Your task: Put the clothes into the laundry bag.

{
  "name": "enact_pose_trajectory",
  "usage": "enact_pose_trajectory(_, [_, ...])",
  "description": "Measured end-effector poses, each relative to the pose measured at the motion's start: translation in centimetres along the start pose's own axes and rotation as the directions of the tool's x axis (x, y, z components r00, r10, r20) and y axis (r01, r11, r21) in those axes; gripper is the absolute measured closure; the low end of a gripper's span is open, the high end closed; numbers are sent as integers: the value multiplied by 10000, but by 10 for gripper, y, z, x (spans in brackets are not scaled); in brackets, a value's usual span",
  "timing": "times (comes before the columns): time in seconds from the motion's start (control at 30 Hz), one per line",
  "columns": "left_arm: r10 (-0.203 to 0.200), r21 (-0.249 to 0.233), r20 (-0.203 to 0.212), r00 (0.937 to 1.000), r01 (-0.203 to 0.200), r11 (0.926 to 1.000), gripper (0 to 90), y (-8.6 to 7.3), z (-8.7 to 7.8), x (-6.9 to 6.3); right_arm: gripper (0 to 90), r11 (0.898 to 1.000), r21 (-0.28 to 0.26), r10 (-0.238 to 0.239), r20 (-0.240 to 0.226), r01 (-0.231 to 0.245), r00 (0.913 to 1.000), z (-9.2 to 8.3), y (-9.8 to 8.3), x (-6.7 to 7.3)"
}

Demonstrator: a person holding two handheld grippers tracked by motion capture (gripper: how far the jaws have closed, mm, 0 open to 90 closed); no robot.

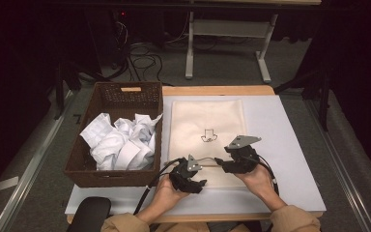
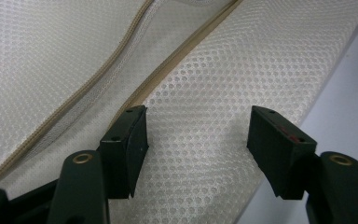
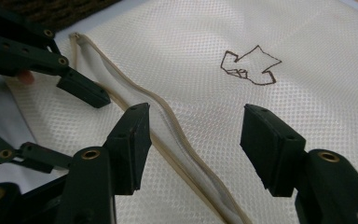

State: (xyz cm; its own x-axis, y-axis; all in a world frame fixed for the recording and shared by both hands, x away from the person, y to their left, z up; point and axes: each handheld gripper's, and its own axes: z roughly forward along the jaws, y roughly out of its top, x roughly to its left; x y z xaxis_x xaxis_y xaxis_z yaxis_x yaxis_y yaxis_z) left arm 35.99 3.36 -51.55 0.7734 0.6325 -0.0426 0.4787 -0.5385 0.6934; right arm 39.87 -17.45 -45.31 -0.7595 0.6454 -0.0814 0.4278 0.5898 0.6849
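Hovering over mesh bag (image 1: 206,121) near edge: left gripper (image 2: 198,140) and right gripper (image 3: 193,140) jaws wide apart, gripping nothing; zipper (image 3: 168,121) looks partly open.

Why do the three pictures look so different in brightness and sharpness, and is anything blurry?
High view: the mesh bag and the basket of white cloth sit in a lit patch, while the room around falls off to near black. Left gripper view: the mesh weave is crisp near the open jaws and softens toward the top. Right gripper view: evenly lit, the drawn arrow sharp, the jaws slightly soft at the bottom.
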Motion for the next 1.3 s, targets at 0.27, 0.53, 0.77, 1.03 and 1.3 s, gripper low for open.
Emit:
enact_pose_trajectory(0.27, [91,-6,-50,9999,-91,10000,380,0,0,-1,479,9936,927,-643,-39,644,9979,24,5,14])
enact_pose_trajectory(0.53, [101,-5,-49,9999,-101,9999,380,0,0,-1,460,9861,1480,-832,417,762,9957,45,1,19])
enact_pose_trajectory(0.77, [150,266,23,9999,-150,9995,380,3,0,0,510,9874,1516,-579,842,447,9948,51,-1,15])
enact_pose_trajectory(1.03, [202,255,2,9998,-202,9995,380,3,0,-1,619,9880,1486,-558,944,413,9940,49,-5,8])
enact_pose_trajectory(1.3, [196,204,2,9998,-196,9996,380,2,0,-1,732,9854,1635,-625,865,477,9943,54,-7,8])
